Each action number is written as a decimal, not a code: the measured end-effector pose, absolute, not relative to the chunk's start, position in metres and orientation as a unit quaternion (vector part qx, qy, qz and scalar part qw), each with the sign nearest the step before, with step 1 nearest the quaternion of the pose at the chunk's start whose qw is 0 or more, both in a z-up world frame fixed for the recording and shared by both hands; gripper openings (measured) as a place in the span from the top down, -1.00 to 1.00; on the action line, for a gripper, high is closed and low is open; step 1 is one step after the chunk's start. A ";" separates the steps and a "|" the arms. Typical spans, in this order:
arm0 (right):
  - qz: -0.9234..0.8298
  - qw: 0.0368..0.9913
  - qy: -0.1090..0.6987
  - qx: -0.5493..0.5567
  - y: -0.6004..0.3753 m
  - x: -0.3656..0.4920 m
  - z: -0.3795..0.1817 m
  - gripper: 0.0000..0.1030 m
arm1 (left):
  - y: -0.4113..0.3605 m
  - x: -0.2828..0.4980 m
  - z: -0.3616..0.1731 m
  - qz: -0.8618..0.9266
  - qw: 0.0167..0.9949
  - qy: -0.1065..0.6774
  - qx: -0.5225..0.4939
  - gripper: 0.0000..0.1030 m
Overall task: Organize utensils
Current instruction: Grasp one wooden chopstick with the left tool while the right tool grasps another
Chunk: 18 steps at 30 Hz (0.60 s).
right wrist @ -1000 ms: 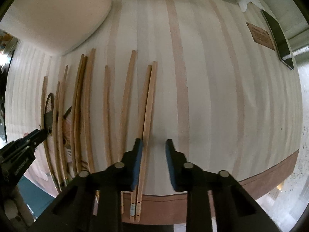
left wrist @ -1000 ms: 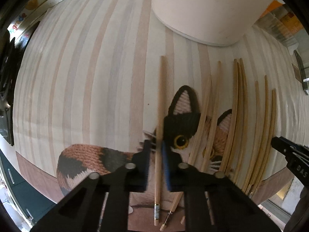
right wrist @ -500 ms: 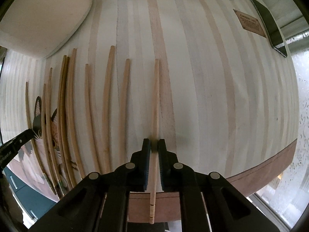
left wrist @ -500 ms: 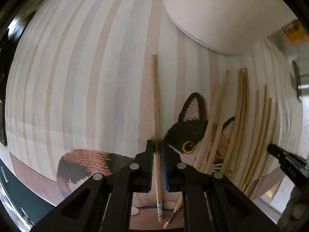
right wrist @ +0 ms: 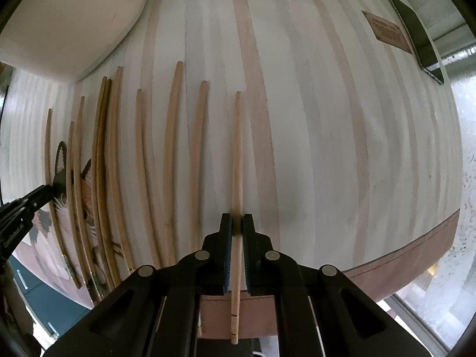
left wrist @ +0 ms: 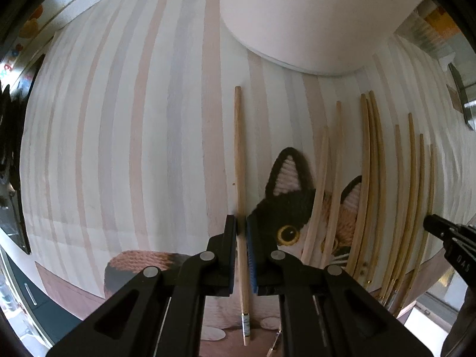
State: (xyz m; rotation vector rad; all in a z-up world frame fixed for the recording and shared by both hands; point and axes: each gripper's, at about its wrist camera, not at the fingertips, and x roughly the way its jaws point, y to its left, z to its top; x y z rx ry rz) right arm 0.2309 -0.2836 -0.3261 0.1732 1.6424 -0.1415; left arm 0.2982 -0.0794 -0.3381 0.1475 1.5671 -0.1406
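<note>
Two chopsticks in hand, one per gripper. Left chopstick point(left wrist: 239, 178) runs straight ahead between the pads of the left hand-held gripper point(left wrist: 241, 232), jaws closed down to stick width, clamped near the butt end; the banded tail pokes back toward the camera, the tip points away at the white tray point(left wrist: 297, 15) far ahead. Right chopstick point(right wrist: 236, 178) is held the same way by the right hand-held gripper point(right wrist: 237, 229), jaws nearly together on the shaft, notched butt trailing behind, tip forward. Cannot tell if either stick is lifted or just touching the cloth

Grip sits low on the shaft, probably so most of the length stays visible ahead and the stick can be steered parallel to the others. Looks like each gripper pulled the outermost stick off its own side of the row, likely for pairing or moving to the tray, that's a guess

Rest of the loose chopsticks point(right wrist: 169, 163) lie side by side left of the right gripper, roughly parallel, tips forward; in the left view the same row point(left wrist: 369, 178) is to the right of the left gripper, some lying over the cat-print patch point(left wrist: 285, 205) on the striped tablecloth point(right wrist: 327, 119). All on the table. Phone point(right wrist: 416, 38) and a small brown card point(right wrist: 386, 29) sit far ahead-right of the right gripper, well apart from the sticks
</note>
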 end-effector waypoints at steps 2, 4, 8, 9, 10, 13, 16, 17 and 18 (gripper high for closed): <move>-0.063 0.675 0.731 0.073 -0.278 0.231 -0.331 0.85 | -0.083 0.298 -0.339 -0.065 0.703 0.705 0.068 0.90; -0.063 0.675 0.732 0.069 -0.278 0.236 -0.332 0.85 | -0.086 0.290 -0.339 -0.065 0.703 0.704 0.068 0.90; -0.066 0.676 0.731 0.060 -0.268 0.238 -0.331 0.85 | -0.089 0.291 -0.339 -0.066 0.706 0.702 0.069 0.90; -0.066 0.677 0.731 0.058 -0.266 0.238 -0.331 0.84 | -0.089 0.289 -0.339 -0.066 0.707 0.701 0.069 0.90; -0.067 0.677 0.730 0.057 -0.264 0.238 -0.331 0.84 | -0.091 0.290 -0.340 -0.067 0.707 0.701 0.069 0.90; -0.068 0.678 0.730 0.056 -0.260 0.238 -0.330 0.84 | -0.083 0.273 -0.334 -0.072 0.710 0.697 0.069 0.90; -0.067 0.679 0.729 0.055 -0.261 0.235 -0.328 0.84 | -0.079 0.266 -0.330 -0.074 0.713 0.694 0.069 0.90; -0.067 0.680 0.728 0.055 -0.260 0.235 -0.328 0.84 | -0.080 0.265 -0.329 -0.074 0.713 0.693 0.070 0.90; -0.067 0.681 0.727 0.056 -0.260 0.234 -0.328 0.84 | -0.080 0.264 -0.329 -0.072 0.715 0.692 0.071 0.91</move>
